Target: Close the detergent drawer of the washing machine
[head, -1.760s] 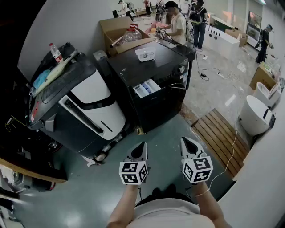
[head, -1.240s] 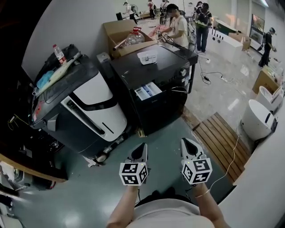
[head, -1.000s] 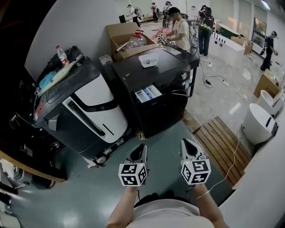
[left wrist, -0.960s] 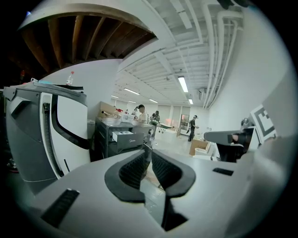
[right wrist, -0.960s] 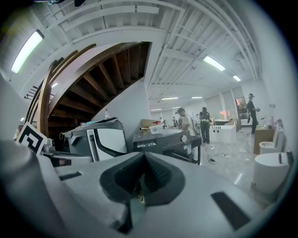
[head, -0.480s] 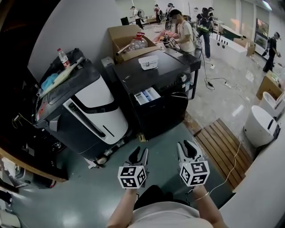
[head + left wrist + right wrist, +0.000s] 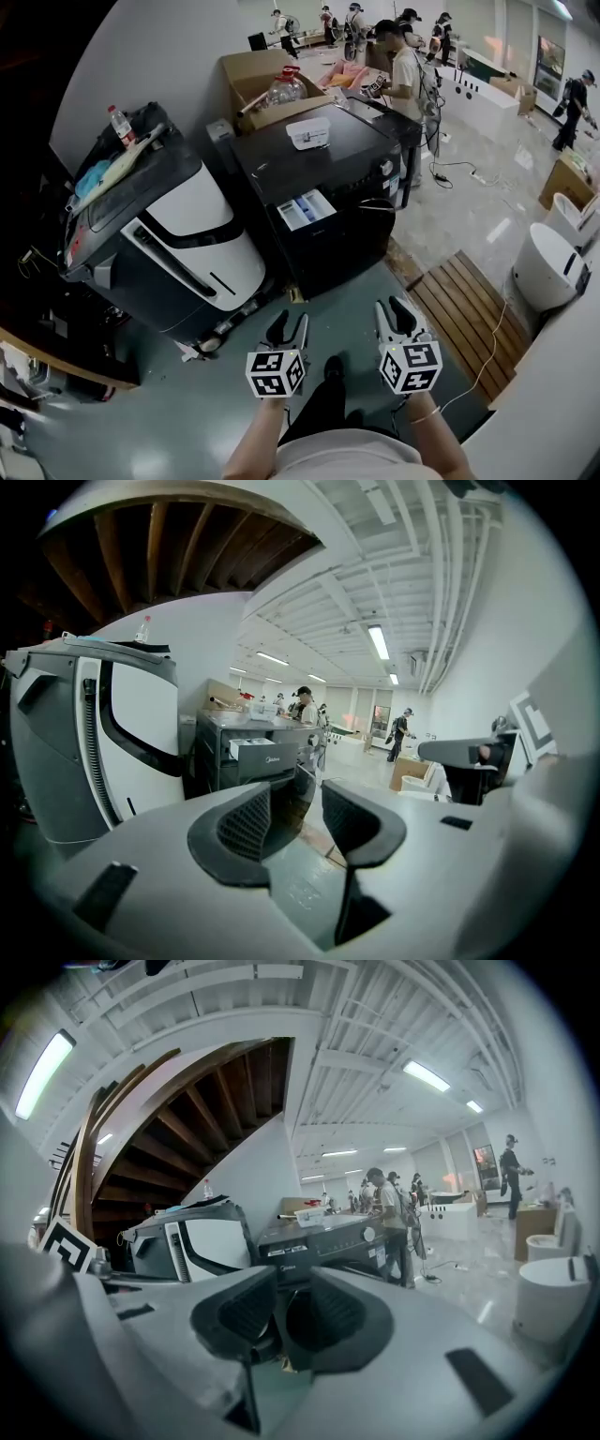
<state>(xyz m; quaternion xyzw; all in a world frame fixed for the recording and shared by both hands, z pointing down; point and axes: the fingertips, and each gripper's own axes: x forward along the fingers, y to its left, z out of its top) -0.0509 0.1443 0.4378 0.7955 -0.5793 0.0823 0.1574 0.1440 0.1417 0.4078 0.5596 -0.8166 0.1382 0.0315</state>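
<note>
The black washing machine (image 7: 323, 169) stands ahead of me, and its detergent drawer (image 7: 306, 211) juts out of the front at the upper left, showing white and blue compartments. The left gripper view shows the drawer's pale front (image 7: 260, 751) beyond the jaws. My left gripper (image 7: 289, 324) hovers over the floor well short of the machine; its jaws are opening with nothing between them. To its right, my right gripper (image 7: 397, 310) is open and empty, also far from the washing machine (image 7: 328, 1234).
A tilted white-and-black machine (image 7: 178, 230) stands left of the washer, with a bottle (image 7: 119, 121) on top. A white tray (image 7: 307, 133) lies on the washer. Cardboard boxes (image 7: 262, 80) are behind it, a wooden pallet (image 7: 469, 300) and a white appliance (image 7: 548, 255) are to the right. Several people stand at the back.
Both grippers went from shut to open and dropped a little. A dark leg and shoe have come into view between them.
</note>
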